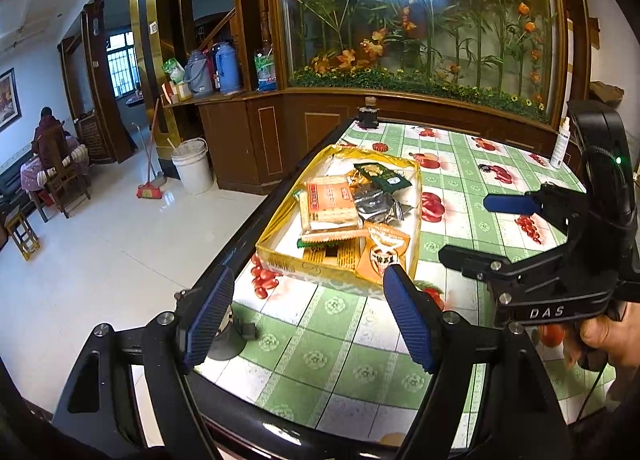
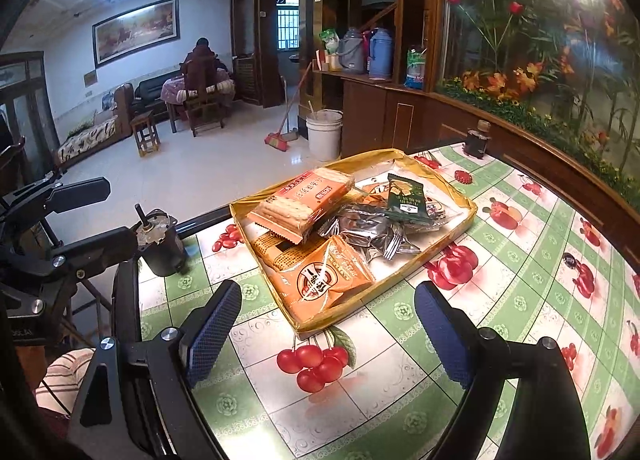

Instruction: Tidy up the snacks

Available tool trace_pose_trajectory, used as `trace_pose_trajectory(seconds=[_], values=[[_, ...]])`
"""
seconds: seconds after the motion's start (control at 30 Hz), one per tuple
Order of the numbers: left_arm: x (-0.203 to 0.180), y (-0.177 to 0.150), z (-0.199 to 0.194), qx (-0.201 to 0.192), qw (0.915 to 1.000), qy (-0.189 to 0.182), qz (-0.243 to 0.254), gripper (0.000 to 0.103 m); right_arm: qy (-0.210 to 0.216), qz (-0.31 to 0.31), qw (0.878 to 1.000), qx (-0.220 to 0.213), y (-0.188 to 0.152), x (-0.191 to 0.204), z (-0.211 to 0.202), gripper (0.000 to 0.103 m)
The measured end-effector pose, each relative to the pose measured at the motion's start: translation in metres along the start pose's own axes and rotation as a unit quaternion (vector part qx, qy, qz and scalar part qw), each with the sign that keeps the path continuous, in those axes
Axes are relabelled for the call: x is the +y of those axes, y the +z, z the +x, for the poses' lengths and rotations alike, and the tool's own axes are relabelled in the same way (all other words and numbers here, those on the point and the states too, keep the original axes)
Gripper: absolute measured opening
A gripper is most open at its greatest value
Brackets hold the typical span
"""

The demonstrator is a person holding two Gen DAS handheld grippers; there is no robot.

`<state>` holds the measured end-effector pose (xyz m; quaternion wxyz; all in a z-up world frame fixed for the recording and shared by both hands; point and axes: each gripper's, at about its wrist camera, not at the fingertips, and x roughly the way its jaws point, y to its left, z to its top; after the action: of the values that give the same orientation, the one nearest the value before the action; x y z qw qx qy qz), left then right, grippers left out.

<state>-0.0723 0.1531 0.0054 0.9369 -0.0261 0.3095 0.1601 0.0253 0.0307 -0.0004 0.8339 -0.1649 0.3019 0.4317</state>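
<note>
Green-and-white checked tablecloth (image 2: 400,400) printed with cherries, spread over a dark-edged table beside a wooden cabinet with a glass case of artificial flowers (image 1: 420,20). Near the table's left edge, a shallow gold tray (image 2: 468,216) holding every snack in sight, loosely heaped rather than lined up. Counted as far as the pile allows: one long cracker pack (image 2: 300,204) lying on top, one orange packet (image 2: 324,284) at the near corner, one dark green packet (image 2: 404,192) toward the far side, at least one crumpled silver packet (image 2: 368,232), and more orange wrappers half buried beneath, number unclear. No snack visible on the cloth outside the tray. Left gripper (image 1: 308,316) spread wide and empty, hovering just short of the tray's near rim; right gripper (image 2: 332,336) likewise spread wide, holding nothing, aimed at the near corner. Judged from this: gathering looks complete or nearly so, with only tidying of the heap possibly left.
</note>
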Motion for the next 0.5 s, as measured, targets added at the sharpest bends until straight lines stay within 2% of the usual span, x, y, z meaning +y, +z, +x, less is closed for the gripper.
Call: trace_pose_trajectory(seconds=[0.13, 0.5], values=[[0.002, -0.005, 0.001, 0.011, 0.9999, -0.003, -0.003, 0.077, -0.006, -0.015, 1.0, -0.001, 0.001, 0.005, 0.0, 0.09], [-0.003, -0.006, -0.006, 0.005, 1.0, 0.001, 0.006, 0.077, -0.004, -0.04, 0.999, -0.004, 0.006, 0.012, -0.001, 0.09]])
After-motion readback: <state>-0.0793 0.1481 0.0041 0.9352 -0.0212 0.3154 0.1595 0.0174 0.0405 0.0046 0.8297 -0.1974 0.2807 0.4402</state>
